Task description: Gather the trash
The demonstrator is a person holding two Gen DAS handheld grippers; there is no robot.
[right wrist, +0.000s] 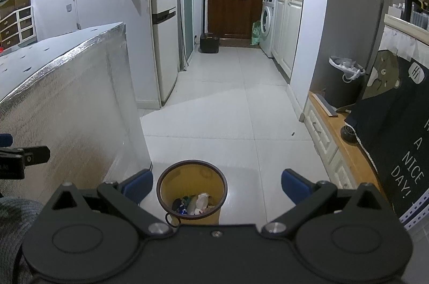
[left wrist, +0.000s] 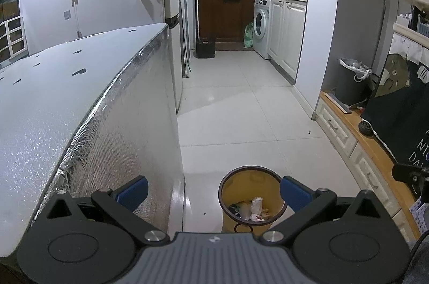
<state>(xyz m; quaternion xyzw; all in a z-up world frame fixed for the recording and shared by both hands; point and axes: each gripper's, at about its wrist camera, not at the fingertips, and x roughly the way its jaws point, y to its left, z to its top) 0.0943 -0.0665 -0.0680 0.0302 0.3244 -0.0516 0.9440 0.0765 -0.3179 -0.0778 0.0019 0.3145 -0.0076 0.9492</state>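
Here both grippers' jaws gape empty above the trash bin (left wrist: 252, 199); only the right view shows the left gripper (right wrist: 24, 153).

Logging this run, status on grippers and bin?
Left gripper open, empty. Right gripper open, empty. Round yellow waste bin with dark rim on white tiled floor, crumpled trash inside. Floor around the bin looks unobstructed.

Tongs: two, one (left wrist: 214, 192) at 6 o'clock, another (right wrist: 217, 187)
Yellow bins: one (left wrist: 252, 178) at 6 o'clock
Dark bins: one (left wrist: 351, 85) at 3 o'clock
Washing machines: one (left wrist: 261, 25) at 12 o'clock
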